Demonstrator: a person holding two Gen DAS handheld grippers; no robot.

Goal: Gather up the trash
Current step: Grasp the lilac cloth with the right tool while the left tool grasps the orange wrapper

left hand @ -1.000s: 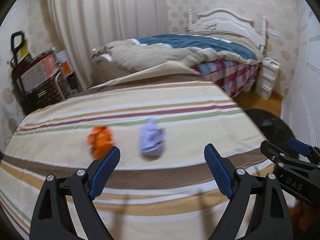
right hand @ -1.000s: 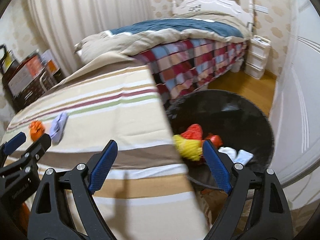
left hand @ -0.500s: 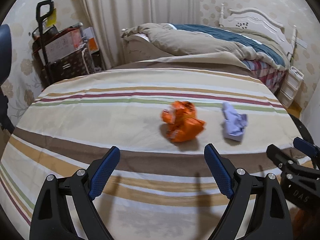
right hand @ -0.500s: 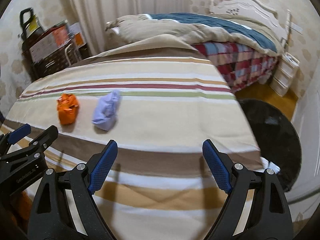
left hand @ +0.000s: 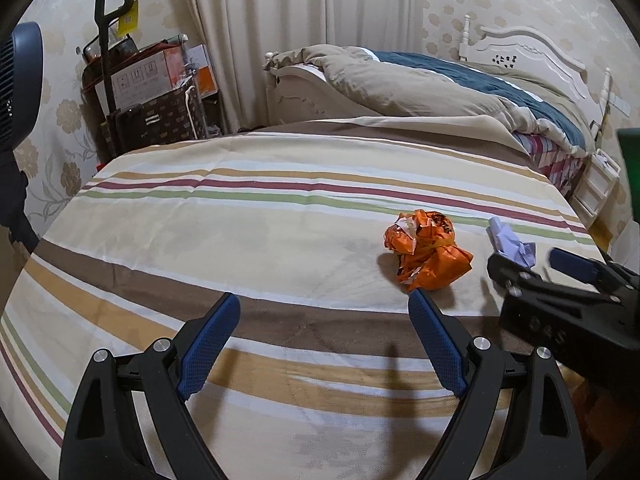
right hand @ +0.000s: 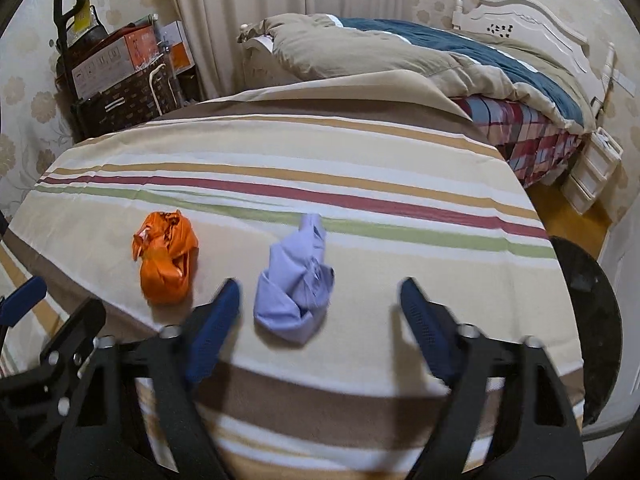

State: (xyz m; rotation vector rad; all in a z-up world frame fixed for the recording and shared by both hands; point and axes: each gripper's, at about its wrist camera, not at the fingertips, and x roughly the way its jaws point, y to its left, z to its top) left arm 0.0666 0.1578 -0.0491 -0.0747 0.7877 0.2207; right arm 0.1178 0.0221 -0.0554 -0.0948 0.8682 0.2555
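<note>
Two pieces of trash lie on the striped cloth: a crumpled orange wrapper and a crumpled lilac paper. My left gripper hangs open over the cloth, with the orange wrapper just beyond its right fingertip and nothing between the fingers. My right gripper is low over the lilac paper, which lies just ahead between its fingers. Its jaws are closing, and the pads do not touch the paper. In the left wrist view, the right gripper partly hides the lilac paper.
A black trash bin stands on the floor off the cloth's right edge. Behind are a bed with a beige and blue quilt, a curtain, and stacked boxes with a cart at the back left. White drawers are at the right.
Both views have swung left, away from the bin and onto the striped cloth. The two pieces of trash are now closer. The right jaws have narrowed around the lilac paper.
</note>
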